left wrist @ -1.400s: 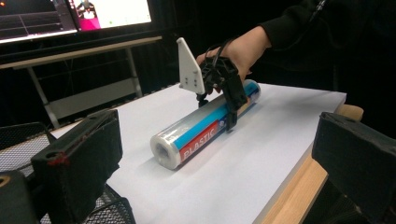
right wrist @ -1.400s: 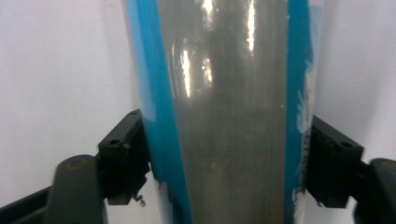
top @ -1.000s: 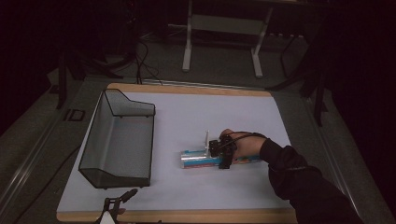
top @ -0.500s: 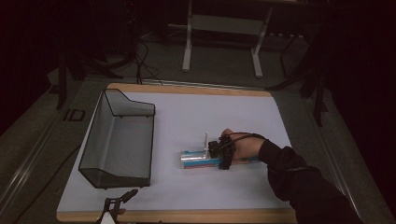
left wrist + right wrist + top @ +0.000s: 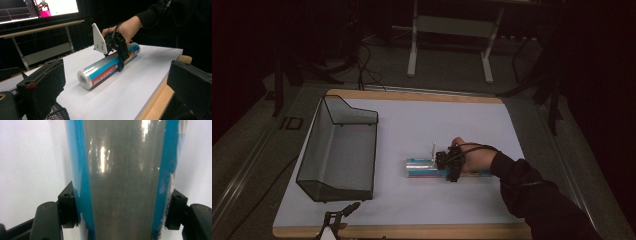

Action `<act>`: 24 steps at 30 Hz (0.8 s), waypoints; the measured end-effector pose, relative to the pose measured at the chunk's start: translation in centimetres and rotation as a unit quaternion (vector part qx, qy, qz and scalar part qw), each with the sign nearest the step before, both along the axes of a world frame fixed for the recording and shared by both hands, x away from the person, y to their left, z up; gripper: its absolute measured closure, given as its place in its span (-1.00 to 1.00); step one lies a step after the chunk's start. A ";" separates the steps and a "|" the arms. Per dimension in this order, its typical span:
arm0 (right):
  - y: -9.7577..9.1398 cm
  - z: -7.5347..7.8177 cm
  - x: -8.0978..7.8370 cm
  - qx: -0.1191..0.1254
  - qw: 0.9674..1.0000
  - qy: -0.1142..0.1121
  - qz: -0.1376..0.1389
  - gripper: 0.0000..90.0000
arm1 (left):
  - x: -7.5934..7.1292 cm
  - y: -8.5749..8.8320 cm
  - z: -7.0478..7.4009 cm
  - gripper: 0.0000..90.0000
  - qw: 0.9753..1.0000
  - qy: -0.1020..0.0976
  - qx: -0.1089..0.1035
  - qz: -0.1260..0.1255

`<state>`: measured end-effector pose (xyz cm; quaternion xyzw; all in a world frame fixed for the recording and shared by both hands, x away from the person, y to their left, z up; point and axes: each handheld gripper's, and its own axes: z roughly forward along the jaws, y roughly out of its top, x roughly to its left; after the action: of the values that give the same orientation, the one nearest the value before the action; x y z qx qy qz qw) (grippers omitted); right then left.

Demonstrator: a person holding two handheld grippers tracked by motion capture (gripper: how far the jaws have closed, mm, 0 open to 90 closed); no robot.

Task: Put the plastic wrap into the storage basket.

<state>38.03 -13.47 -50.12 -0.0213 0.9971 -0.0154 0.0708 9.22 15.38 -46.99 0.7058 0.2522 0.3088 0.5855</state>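
A roll of plastic wrap (image 5: 422,166) with blue and red label stripes lies on its side on the white mat, right of centre. My right gripper (image 5: 449,167) comes down over the roll's middle, with a hand behind it. In the right gripper view its jaws press against both sides of the roll (image 5: 125,177), shut on it. The left gripper view shows the same roll (image 5: 100,71) resting on the mat with the right gripper (image 5: 120,56) straddling it. My left gripper (image 5: 343,212) hovers at the table's near edge, jaws wide open and empty.
A black wire mesh basket (image 5: 312,155) stands on the mat's left side, open at the top; its edge (image 5: 10,75) shows in the left gripper view. The white mat (image 5: 437,120) lies on a wood-edged table. Metal stand legs and cables lie beyond the far edge.
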 end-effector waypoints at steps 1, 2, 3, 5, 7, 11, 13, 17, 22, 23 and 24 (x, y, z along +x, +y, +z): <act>0.0 0.1 0.0 0.003 1.000 -0.004 -0.002 -0.30 | 0.0 0.0 0.0 -0.94 1.000 0.000 0.000 -0.001; -0.1 0.3 0.1 0.003 1.000 0.002 -0.008 -0.30 | 0.0 0.0 0.0 -0.94 1.000 0.000 0.000 -0.001; -0.1 0.4 0.1 0.006 1.000 0.001 -0.012 -0.30 | 0.0 0.0 0.0 -0.94 1.000 0.000 -0.001 -0.001; -0.2 0.9 0.1 0.012 1.000 0.002 -0.016 -0.30 | 0.0 0.0 0.0 -0.94 1.000 -0.001 0.000 -0.002; -0.2 1.1 0.1 0.019 1.000 -0.002 -0.017 -0.30 | 0.0 -0.1 0.0 -0.94 1.000 -0.001 0.001 -0.002; -0.4 2.9 0.3 0.055 0.998 -0.013 -0.030 -0.30 | 0.1 -0.1 0.0 -0.94 1.000 -0.001 0.000 -0.004; -0.4 3.7 0.3 0.065 0.997 -0.017 -0.034 -0.30 | 0.1 -0.1 0.0 -0.94 1.000 -0.001 0.001 -0.005; -0.3 5.2 0.4 0.089 0.995 -0.022 -0.047 -0.30 | 0.1 -0.2 0.0 -0.94 1.000 -0.002 0.000 -0.008; -0.2 6.3 0.7 0.122 0.990 -0.010 -0.077 -0.30 | 0.1 -0.2 0.0 -0.94 1.000 -0.003 0.000 -0.011; -0.2 6.5 0.8 0.126 0.989 -0.006 -0.081 -0.30 | 0.1 -0.2 0.0 -0.94 1.000 -0.003 -0.001 -0.012; -0.1 6.6 0.8 0.134 0.987 -0.007 -0.089 -0.30 | 0.1 -0.2 0.0 -0.94 1.000 -0.003 -0.001 -0.012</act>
<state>38.83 -13.58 -43.51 0.0777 0.9875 0.1119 0.0787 9.33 15.20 -46.95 0.7074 0.2419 0.3035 0.5908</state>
